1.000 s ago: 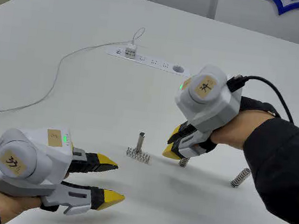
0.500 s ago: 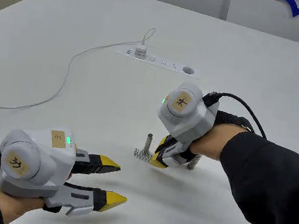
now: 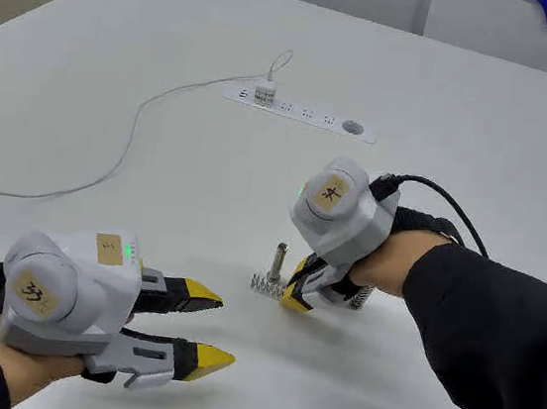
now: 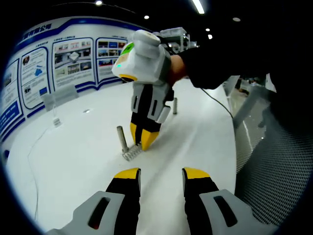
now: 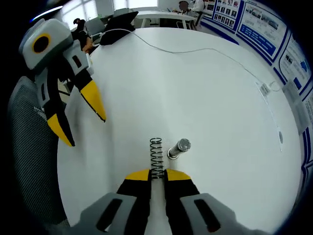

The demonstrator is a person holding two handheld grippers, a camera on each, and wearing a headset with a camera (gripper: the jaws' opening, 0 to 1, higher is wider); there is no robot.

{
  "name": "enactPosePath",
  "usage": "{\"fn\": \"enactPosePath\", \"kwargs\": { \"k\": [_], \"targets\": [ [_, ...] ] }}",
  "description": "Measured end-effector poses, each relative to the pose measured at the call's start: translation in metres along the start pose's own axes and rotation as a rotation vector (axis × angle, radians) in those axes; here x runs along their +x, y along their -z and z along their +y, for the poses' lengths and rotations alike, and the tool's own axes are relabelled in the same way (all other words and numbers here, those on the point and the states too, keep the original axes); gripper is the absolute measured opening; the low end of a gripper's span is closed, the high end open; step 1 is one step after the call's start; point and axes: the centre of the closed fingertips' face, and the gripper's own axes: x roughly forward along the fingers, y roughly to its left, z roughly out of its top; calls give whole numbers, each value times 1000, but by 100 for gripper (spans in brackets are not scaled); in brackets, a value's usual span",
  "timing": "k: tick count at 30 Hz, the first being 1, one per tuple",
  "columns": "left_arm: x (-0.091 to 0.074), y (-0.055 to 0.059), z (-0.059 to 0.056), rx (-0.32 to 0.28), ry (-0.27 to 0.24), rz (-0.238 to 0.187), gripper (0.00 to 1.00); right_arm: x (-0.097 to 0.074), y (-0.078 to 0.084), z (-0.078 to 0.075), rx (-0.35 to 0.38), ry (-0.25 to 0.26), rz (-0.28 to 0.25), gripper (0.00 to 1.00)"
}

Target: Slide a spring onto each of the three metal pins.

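Observation:
A bare metal pin (image 3: 278,262) stands upright on the white table (image 3: 160,151). At its foot lies a loose spring (image 3: 266,284). My right gripper (image 3: 295,296) points down at that spring. In the right gripper view its yellow jaws (image 5: 157,175) are shut on the near end of the spring (image 5: 156,155), with the pin (image 5: 178,148) just to the right. My left gripper (image 3: 210,329) hovers open at the near left, holding nothing. From it I see the pin (image 4: 121,138), the spring (image 4: 132,153) and the right gripper (image 4: 145,139). Behind the right hand stands another upright spring (image 3: 362,295).
A white power strip (image 3: 304,115) with a plugged adapter lies at the far side, and its cable (image 3: 134,118) runs off to the left. A person's dark sleeve (image 3: 475,349) covers the table's right part. The left gripper (image 5: 78,112) shows in the right gripper view.
The right gripper has moved left, away from the upright spring, down to the loose spring by the pin and closed on its end. The left gripper has stayed put.

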Motion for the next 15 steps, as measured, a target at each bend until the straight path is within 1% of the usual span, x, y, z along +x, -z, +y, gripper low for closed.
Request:
{"fn": "enactPosePath", "kwargs": {
  "k": [4, 7, 8, 10, 15],
  "targets": [
    [2, -1, -1, 4, 5, 1, 35, -13, 3, 11, -25, -3, 7, 11],
    [7, -5, -4, 16, 19, -2, 35, -24, 5, 23, -41, -14, 4, 11],
    [9, -7, -5, 22, 27, -3, 35, -28, 7, 30, -44, -27, 3, 11],
    [13, -9, -9, 36, 42, 0, 35, -34, 9, 40, -51, -37, 0, 11],
    [23, -14, -20, 63, 86, -2, 34, -43, 17, 62, -74, -58, 19, 11]
  ]
}}
